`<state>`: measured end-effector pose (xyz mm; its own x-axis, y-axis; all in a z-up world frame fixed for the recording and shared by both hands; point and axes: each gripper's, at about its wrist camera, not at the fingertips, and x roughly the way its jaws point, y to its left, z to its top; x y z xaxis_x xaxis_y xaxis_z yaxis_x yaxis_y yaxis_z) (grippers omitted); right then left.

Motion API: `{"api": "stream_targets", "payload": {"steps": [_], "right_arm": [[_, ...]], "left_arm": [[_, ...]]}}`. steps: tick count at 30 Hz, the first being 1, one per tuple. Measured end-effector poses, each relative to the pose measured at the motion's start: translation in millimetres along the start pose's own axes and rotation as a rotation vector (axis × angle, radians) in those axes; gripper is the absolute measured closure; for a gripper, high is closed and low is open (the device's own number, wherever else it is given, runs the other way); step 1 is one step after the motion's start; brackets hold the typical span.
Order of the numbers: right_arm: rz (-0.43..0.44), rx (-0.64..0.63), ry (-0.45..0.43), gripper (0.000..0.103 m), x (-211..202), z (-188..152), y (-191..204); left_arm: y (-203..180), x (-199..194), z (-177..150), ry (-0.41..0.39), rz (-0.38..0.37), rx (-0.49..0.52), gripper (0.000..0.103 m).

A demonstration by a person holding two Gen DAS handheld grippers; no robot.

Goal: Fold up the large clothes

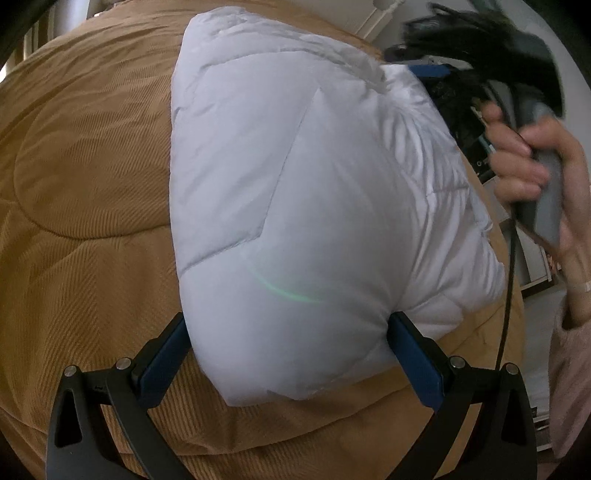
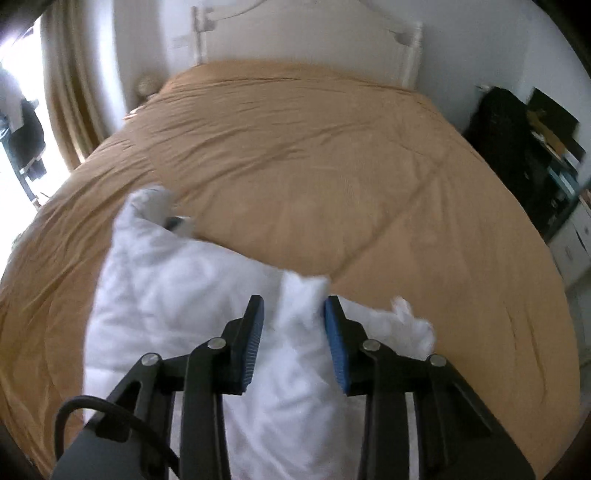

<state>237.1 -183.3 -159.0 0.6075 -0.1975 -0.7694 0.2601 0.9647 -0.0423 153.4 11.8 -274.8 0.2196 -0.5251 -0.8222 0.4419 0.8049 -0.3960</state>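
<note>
A white puffy quilted garment lies on a tan bedspread. In the left wrist view my left gripper has its two blue pads on either side of the garment's near padded end, pressing into it. In the right wrist view the garment is blurred. My right gripper has its blue pads closed on a bunched fold of the white fabric. The right gripper also shows in the left wrist view at the garment's far end, held by a hand.
The tan bedspread covers a wide bed with a white headboard at the far end. A curtain hangs far left. Dark furniture and shelves stand to the right of the bed.
</note>
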Motion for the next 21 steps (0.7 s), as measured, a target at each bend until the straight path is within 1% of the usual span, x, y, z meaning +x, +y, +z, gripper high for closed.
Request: {"api": "stream_targets", "payload": {"steps": [1, 2, 3, 5, 6, 7, 8, 9, 10, 11, 12, 13, 14, 15, 16, 17, 18, 19, 20, 21], "right_arm": [[-0.013, -0.022, 0.035, 0.067, 11.1, 4.6, 6.9], [-0.084, -0.051, 0.071, 0.068, 24.8, 6.2, 8.5], [-0.185, -0.076, 0.101, 0.068, 39.8, 4.0, 4.2], [-0.341, -0.104, 0.182, 0.068, 80.2, 5.0, -18.7], [-0.397, -0.092, 0.21, 0.068, 88.2, 3.6, -31.7], [-0.429, -0.068, 0.202, 0.069, 86.4, 3.9, -43.5], [-0.411, -0.033, 0.161, 0.07, 72.9, 3.6, -51.8], [-0.368, -0.007, 0.122, 0.07, 59.9, 3.8, -55.4], [-0.273, 0.035, 0.045, 0.07, 32.5, 2.4, -58.7], [-0.213, 0.051, -0.006, 0.07, 16.3, 1.5, -58.0], [-0.114, 0.055, -0.071, 0.07, -9.0, -2.9, -54.3], [-0.023, 0.048, -0.113, 0.07, -26.3, -5.7, -48.6], [0.048, 0.034, -0.128, 0.07, -34.5, -8.3, -39.5], [0.092, 0.022, -0.122, 0.07, -36.8, -13.5, -33.6], [0.148, 0.009, -0.098, 0.07, -36.5, -20.9, -25.7], [0.182, -0.007, -0.042, 0.07, -28.8, -33.4, -18.4], [0.162, -0.023, 0.0, 0.071, -18.1, -43.0, -16.2], [0.099, -0.04, 0.036, 0.074, -5.2, -53.6, -19.2], [0.041, -0.039, 0.053, 0.074, 5.6, -61.5, -23.8], [-0.021, 0.005, 0.064, 0.074, 11.6, -70.8, -41.8]], "left_arm": [[1.4, -1.7, -0.7, 0.0, -0.002, 0.0, 0.0], [0.6, -1.1, -1.0, 0.002, 0.002, 0.006, 0.0], [-0.2, -1.1, -4.3, 0.001, 0.003, 0.013, 0.0], [-1.2, -1.9, -5.6, 0.002, 0.011, 0.03, 0.0], [-3.3, -1.4, -7.4, 0.004, 0.018, 0.035, 0.0], [-2.7, -1.1, -7.5, 0.005, 0.02, 0.033, 0.0], [-3.1, -1.5, -7.4, 0.006, 0.018, 0.028, 0.0], [-1.5, -0.9, -6.6, 0.011, 0.013, 0.018, 0.0], [-1.9, -0.3, -6.2, 0.013, 0.012, 0.015, 0.0], [-2.2, -0.5, -6.0, 0.015, 0.012, 0.016, 0.0], [-2.4, -0.8, -6.4, 0.014, 0.013, 0.018, 0.0], [-2.5, -1.2, -6.8, 0.013, 0.013, 0.019, 0.0], [-2.4, -0.9, -6.8, 0.013, 0.012, 0.018, 0.0], [-5.0, 2.5, -4.0, 0.013, 0.009, 0.016, 0.0], [-0.5, 5.3, -5.0, 0.015, 0.006, 0.015, 0.0], [1.0, 5.0, -4.9, 0.017, 0.001, 0.014, 0.0], [3.9, 5.1, -6.1, 0.022, -0.008, 0.012, 0.0], [7.4, 4.3, -7.5, 0.028, -0.02, 0.009, 0.0], [8.7, 2.7, -9.7, 0.036, -0.032, 0.008, 0.0], [9.1, 0.8, -11.8, 0.046, -0.038, 0.01, 0.0]]}}
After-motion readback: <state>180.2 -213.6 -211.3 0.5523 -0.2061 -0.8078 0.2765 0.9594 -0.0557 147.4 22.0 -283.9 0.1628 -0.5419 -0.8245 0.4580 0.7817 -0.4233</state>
